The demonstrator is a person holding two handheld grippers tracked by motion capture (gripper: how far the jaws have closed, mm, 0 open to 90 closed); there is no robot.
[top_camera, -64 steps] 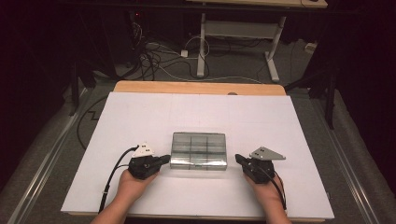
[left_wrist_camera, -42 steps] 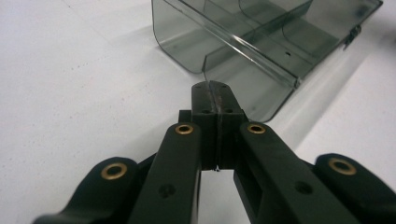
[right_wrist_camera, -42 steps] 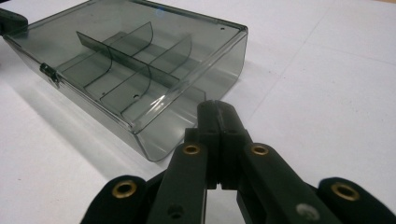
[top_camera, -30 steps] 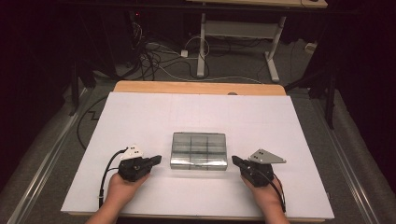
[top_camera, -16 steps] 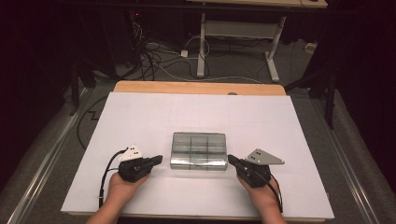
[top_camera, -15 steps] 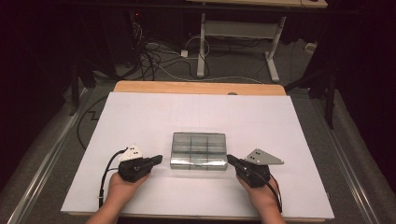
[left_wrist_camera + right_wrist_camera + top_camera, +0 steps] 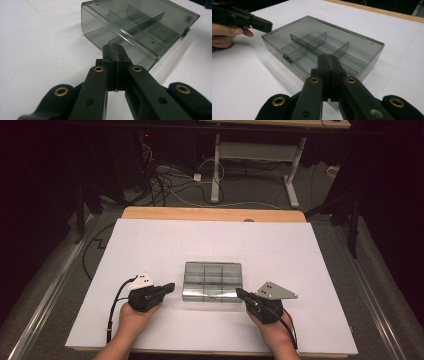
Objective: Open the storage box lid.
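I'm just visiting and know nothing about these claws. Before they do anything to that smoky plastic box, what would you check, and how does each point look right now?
1. Lid of the compartment box down flat: ok.
2. Small front latch fastened: cannot tell.
3. Left claw shut and holding nothing: ok; its tip sits just off the box's left end.
4. Right claw shut and holding nothing: ok; its tip is at the box's front right corner, contact cannot tell.
5. Compartments empty, nothing to spill: ok, through the clear lid.
6. White table top bare around the box: ok.
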